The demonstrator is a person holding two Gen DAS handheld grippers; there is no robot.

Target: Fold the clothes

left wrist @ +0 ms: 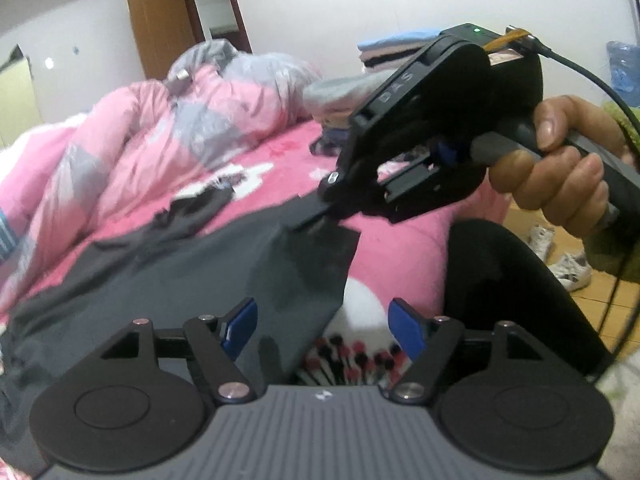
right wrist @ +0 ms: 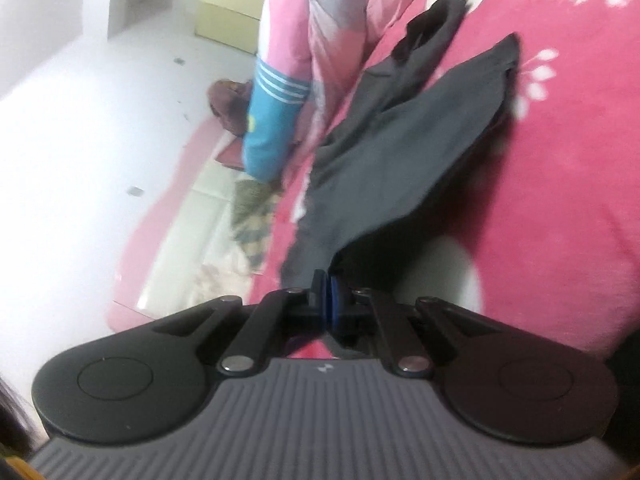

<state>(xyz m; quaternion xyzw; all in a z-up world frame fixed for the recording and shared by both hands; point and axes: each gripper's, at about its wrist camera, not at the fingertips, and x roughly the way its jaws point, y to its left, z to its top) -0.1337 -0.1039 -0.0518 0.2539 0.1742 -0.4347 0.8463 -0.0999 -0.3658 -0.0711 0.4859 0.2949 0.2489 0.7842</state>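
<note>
A dark grey garment point(left wrist: 168, 272) lies spread on the pink bed sheet point(left wrist: 400, 248). My left gripper point(left wrist: 322, 330) is open, its blue pads point(left wrist: 240, 330) apart just above the garment's near edge, holding nothing. My right gripper point(left wrist: 320, 216) is seen in the left wrist view, shut on a corner of the garment and lifting it. In the right wrist view the right gripper point(right wrist: 331, 298) has its pads pressed together on the grey garment point(right wrist: 420, 144), which stretches away across the sheet.
A pink and grey quilt point(left wrist: 140, 136) is bunched at the back left. Folded clothes point(left wrist: 344, 96) are stacked at the far side. A blue striped sleeve point(right wrist: 272, 120) lies near the bed edge. Shoes point(left wrist: 568, 268) sit on the wooden floor at right.
</note>
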